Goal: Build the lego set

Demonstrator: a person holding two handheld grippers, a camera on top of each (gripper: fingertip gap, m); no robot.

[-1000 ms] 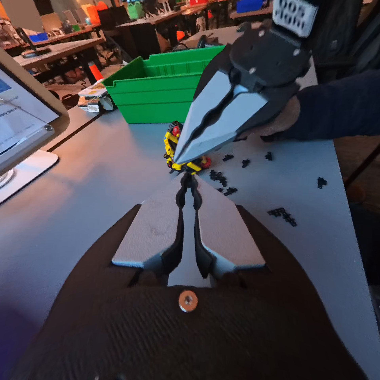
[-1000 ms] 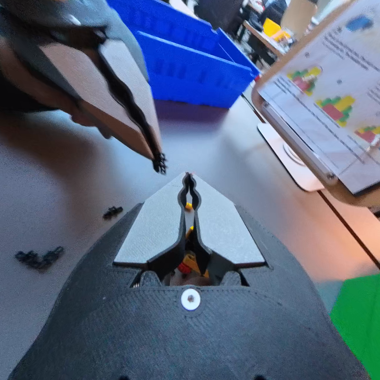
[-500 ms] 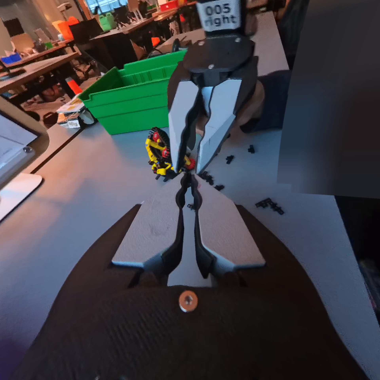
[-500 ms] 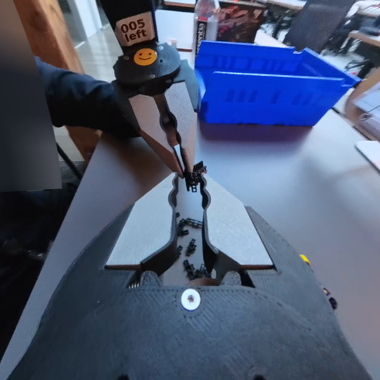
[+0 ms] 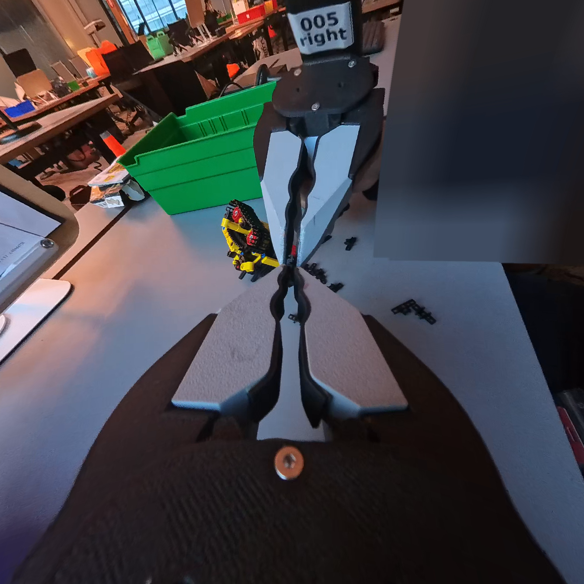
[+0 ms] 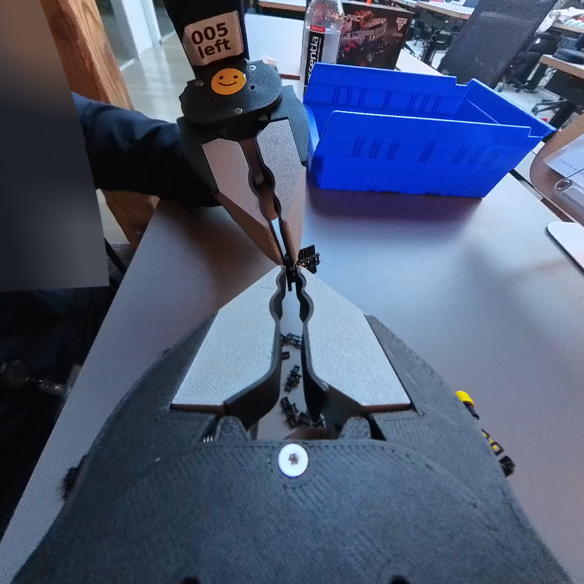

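My left gripper [image 5: 289, 274] and my right gripper [image 6: 292, 274] meet tip to tip above the grey table [image 5: 132, 284]. Both are shut on a short black track chain [image 6: 306, 255], which sticks out to the right of the tips in the right wrist view. The right gripper [image 5: 291, 257] comes down from above in the left wrist view, and the left gripper [image 6: 286, 256] does the same in the right wrist view. The yellow and black tracked lego model [image 5: 246, 240] stands on the table just behind and left of the tips. Only its yellow edge [image 6: 464, 398] shows in the right wrist view.
Loose black track links [image 5: 414, 311] lie on the table to the right, and more lie under my right gripper [image 6: 291, 380]. A green bin [image 5: 202, 158] stands behind the model and a blue bin [image 6: 410, 148] opposite. An instruction stand [image 5: 28, 234] is on the left. A bottle [image 6: 319, 41] stands behind the blue bin. The tips of both grippers are at nearly the same place.
My right gripper let go of the lego model, swung round to face the left gripper, opened, and has now shut on the track chain that the left gripper holds.
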